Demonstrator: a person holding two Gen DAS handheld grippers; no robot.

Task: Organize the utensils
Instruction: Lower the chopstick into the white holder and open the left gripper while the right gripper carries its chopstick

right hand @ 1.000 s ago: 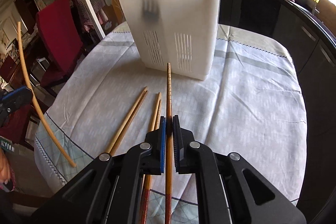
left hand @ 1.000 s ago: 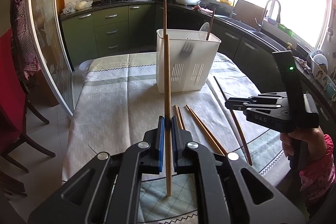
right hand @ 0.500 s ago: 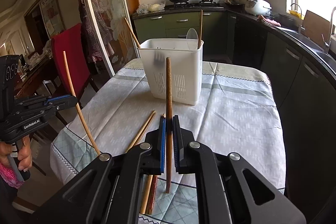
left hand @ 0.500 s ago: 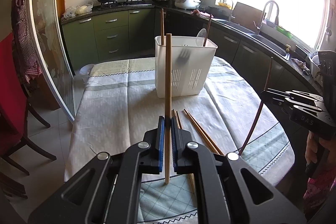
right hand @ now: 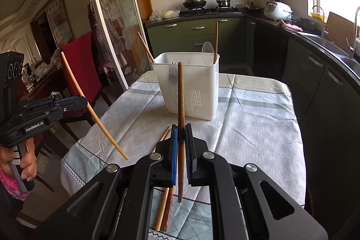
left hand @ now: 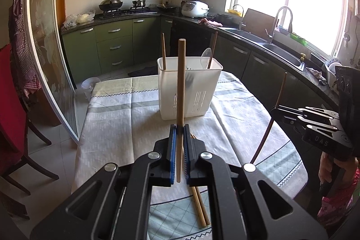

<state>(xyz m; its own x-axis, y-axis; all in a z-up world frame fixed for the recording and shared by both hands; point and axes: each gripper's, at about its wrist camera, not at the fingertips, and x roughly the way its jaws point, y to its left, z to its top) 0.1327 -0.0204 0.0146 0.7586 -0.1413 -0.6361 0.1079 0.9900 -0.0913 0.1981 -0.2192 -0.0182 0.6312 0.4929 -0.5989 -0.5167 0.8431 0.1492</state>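
The left gripper (left hand: 179, 129) is pinching a pale, round wooden chopstick (left hand: 180, 82) upright; the right gripper (right hand: 181, 128) is pinching a darker one (right hand: 180, 91). Both are hanging near the table's (left hand: 117, 118) front edge, well short of the slotted white plastic holder (left hand: 190, 89).

White slotted caddy (left hand: 190, 91); pale chopstick (left hand: 180, 82), dark brown chopstick (right hand: 180, 105).
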